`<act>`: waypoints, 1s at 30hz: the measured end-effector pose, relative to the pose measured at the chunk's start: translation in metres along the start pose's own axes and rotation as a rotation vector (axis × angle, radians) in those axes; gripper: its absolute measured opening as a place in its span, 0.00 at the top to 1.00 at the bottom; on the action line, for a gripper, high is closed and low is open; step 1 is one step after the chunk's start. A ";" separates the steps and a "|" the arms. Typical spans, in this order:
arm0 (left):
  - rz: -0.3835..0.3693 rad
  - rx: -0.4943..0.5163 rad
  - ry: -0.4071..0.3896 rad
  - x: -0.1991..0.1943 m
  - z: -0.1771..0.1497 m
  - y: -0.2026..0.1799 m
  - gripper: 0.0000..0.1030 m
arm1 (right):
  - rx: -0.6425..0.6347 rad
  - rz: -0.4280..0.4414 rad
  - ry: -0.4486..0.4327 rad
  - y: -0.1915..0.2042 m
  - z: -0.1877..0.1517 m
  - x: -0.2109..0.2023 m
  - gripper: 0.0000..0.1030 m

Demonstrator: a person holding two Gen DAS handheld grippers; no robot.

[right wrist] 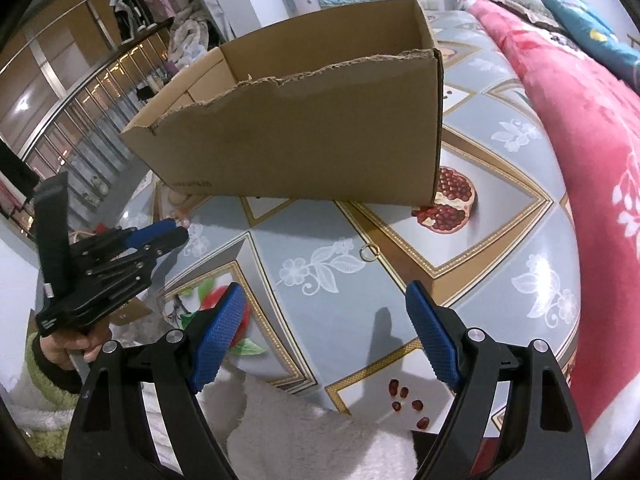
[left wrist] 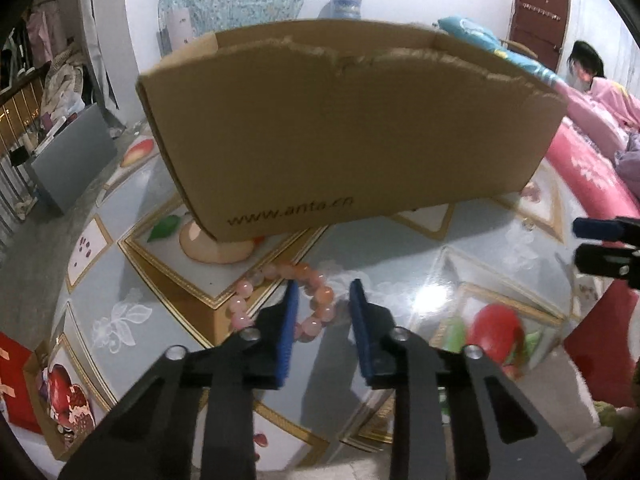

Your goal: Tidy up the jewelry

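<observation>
we see fruit-print table, open cardboard box standing on it, our left gripper jaws narrowed astride pink bead bracelet lying before box, contact unclear, right gripper jaws spread, empty, small gold ring beyond them

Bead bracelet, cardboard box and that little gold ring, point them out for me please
bead bracelet (left wrist: 322,293), left wrist view, on an orange bead between the pads
cardboard box (right wrist: 304,140), right wrist view, on its near wall
gold ring (right wrist: 368,252), right wrist view, on its thin rim
</observation>
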State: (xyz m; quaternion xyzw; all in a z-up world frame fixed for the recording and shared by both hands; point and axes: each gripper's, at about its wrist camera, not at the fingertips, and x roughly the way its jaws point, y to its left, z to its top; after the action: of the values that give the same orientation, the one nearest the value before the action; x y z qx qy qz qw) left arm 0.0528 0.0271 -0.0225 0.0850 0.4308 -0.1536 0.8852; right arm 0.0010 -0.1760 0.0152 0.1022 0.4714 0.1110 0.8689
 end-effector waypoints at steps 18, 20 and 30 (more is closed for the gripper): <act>-0.093 0.032 -0.001 0.012 0.017 -0.030 0.91 | 0.032 -0.040 -0.040 -0.027 0.007 -0.005 0.35; -0.100 0.036 0.003 0.013 0.019 -0.037 0.91 | 0.016 -0.043 -0.044 -0.023 0.009 0.000 0.44; -0.104 0.040 0.010 0.013 0.020 -0.049 0.91 | -0.011 -0.095 -0.030 -0.014 0.010 0.026 0.71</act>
State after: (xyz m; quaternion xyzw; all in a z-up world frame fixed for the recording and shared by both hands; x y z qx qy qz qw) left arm 0.0580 -0.0272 -0.0216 0.0809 0.4358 -0.2078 0.8720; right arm 0.0249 -0.1823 -0.0042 0.0768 0.4621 0.0706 0.8807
